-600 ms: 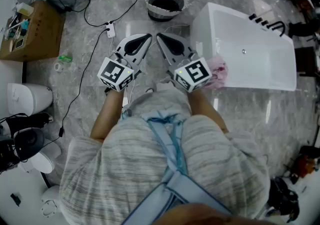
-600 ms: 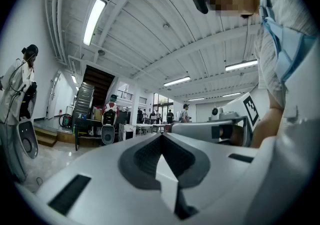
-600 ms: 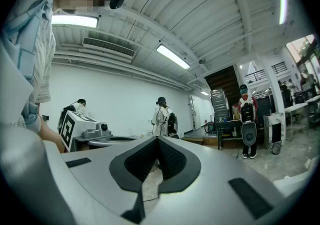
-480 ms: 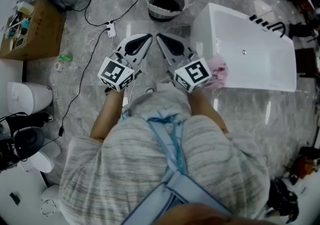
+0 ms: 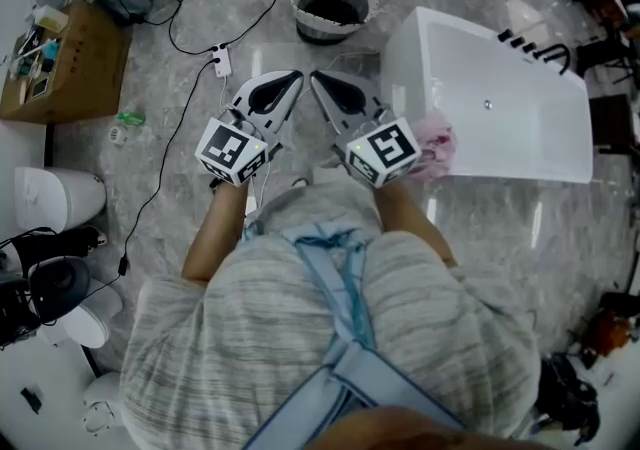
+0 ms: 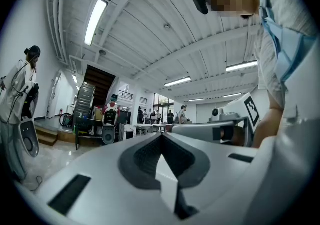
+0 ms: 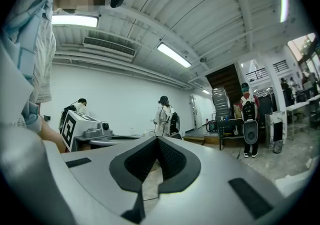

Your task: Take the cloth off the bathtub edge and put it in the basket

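A pink cloth [image 5: 438,142] lies bunched on the near left corner of the white bathtub [image 5: 500,113], just right of my right hand. The round dark-lined basket [image 5: 333,3] stands on the floor beyond the tub's left end. Both grippers are held level in front of my chest, tips close together. My left gripper [image 5: 292,77] is shut and holds nothing; its own view shows the jaws [image 6: 161,137] meeting. My right gripper [image 5: 318,79] is likewise shut and empty [image 7: 158,141]. Neither touches the cloth.
A cardboard box [image 5: 62,63] with small items sits at the far left, with white bins [image 5: 55,198] below it. Black cables and a white power strip [image 5: 221,60] run across the marble floor. A black faucet [image 5: 540,48] sits on the tub's far rim. People stand in the background.
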